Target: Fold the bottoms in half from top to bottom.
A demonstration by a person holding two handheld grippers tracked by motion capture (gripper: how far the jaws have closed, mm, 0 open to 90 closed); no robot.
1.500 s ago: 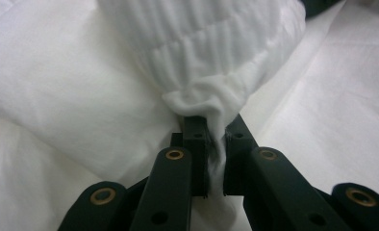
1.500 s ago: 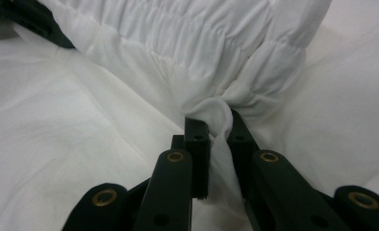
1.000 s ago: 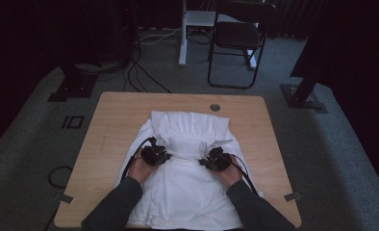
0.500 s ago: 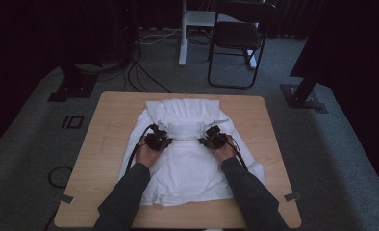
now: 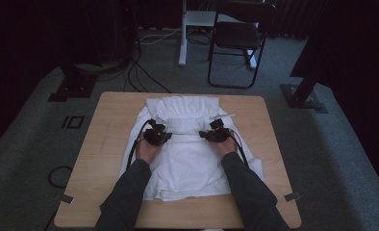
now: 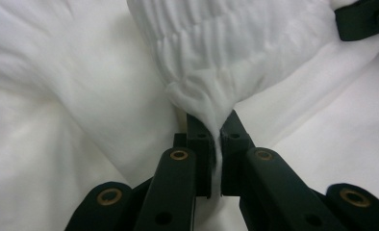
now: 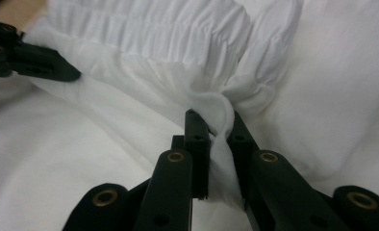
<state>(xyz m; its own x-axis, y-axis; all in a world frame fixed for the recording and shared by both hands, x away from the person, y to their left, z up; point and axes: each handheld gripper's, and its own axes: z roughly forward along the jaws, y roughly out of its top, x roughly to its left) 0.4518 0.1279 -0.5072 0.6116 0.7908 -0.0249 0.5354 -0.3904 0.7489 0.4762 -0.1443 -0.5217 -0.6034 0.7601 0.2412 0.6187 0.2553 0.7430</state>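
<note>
A: Where is the white garment (image 5: 187,154)?

B: Spread on the counter (image 5: 101,144), under and between both sets of fingers, with its gathered band (image 5: 185,124) stretched from one to the other.

A: What is the left gripper (image 5: 164,136) doing?

B: Its fingers (image 6: 198,137) are clamped on a pinch of the gathered band (image 6: 204,103); the cloth fans out just beyond the tips.

A: And the right gripper (image 5: 203,135)?

B: Its fingers (image 7: 197,132) are also pressed together on a fold of the band (image 7: 219,113), which bunches between them. The other gripper's dark tip sits well off at the far end of the band.
</note>
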